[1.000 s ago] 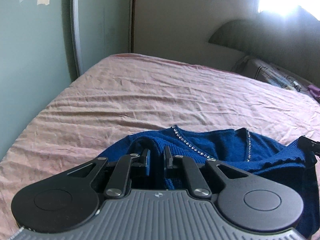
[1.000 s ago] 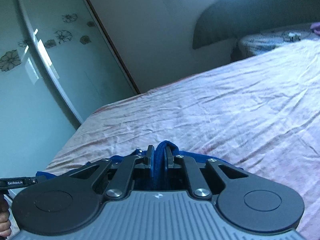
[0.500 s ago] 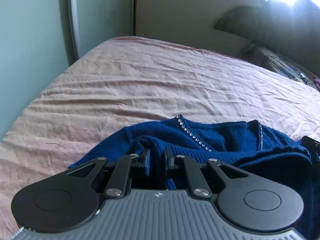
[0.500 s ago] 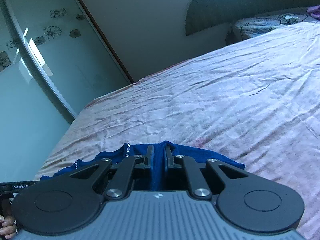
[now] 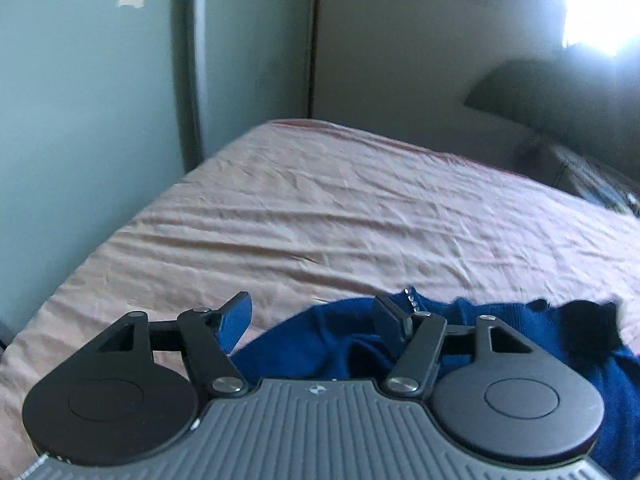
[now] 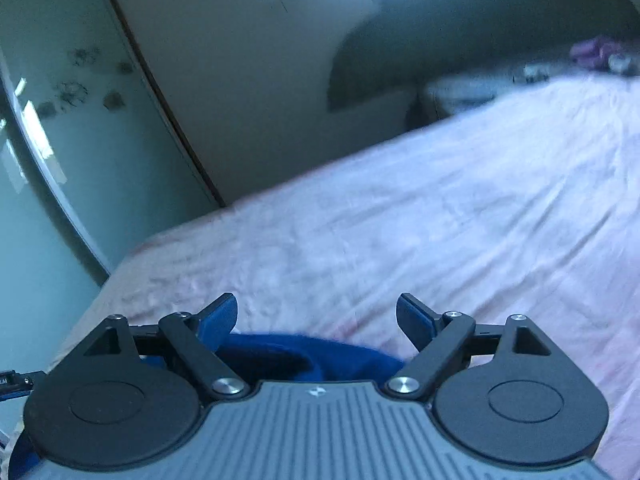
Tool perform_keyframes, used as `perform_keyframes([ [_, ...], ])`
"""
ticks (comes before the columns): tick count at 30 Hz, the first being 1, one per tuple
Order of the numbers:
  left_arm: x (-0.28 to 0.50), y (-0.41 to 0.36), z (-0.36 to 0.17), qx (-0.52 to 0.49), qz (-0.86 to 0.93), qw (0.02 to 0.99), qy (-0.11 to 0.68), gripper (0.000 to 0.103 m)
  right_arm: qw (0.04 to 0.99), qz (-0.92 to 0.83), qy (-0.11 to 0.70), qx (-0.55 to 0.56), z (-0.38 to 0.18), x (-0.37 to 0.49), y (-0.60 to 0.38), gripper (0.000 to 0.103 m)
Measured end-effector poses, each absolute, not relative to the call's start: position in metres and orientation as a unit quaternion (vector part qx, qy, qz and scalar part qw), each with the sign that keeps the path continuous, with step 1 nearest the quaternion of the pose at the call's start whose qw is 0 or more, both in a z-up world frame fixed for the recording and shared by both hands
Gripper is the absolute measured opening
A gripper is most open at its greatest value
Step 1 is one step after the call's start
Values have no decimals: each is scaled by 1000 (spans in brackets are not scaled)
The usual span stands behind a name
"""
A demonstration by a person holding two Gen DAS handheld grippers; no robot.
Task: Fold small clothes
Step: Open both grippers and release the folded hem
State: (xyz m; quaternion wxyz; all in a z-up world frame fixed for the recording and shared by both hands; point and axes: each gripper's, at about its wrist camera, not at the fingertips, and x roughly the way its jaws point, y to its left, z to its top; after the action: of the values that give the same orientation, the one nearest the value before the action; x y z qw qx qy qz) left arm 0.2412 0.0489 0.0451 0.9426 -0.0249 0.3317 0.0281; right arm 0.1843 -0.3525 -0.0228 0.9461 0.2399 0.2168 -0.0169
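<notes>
A dark blue knit sweater (image 5: 328,344) with a studded neckline lies on the pink bed sheet (image 5: 340,216). My left gripper (image 5: 314,316) hovers over its near edge, jaws opening; the cloth lies below and between them, and the pads do not press it. In the right wrist view the same blue sweater (image 6: 304,356) bulges low between the fingers of my right gripper (image 6: 316,316). Its jaws are opening wide too, pads apart from the cloth. Most of the sweater is hidden under both gripper bodies.
The pink bed (image 6: 460,216) stretches ahead. A glass wardrobe door (image 5: 80,120) runs along its left side, a wall stands behind. A dark headboard (image 6: 460,40) and a patterned pillow (image 6: 480,92) lie at the far right. The other gripper's tip (image 6: 16,380) shows at the left edge.
Both grippers were shut on folds of the blue sweater; now both have let go and their jaws stand wide. The sweater has dropped onto the sheet, and both cameras have tipped up slightly.
</notes>
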Motion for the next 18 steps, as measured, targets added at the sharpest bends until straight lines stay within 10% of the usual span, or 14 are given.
perform_keyframes([
  [18, 225, -32, -5, 159, -186, 899, 363, 70, 923, 111, 358, 82, -46, 237, -280, 86],
])
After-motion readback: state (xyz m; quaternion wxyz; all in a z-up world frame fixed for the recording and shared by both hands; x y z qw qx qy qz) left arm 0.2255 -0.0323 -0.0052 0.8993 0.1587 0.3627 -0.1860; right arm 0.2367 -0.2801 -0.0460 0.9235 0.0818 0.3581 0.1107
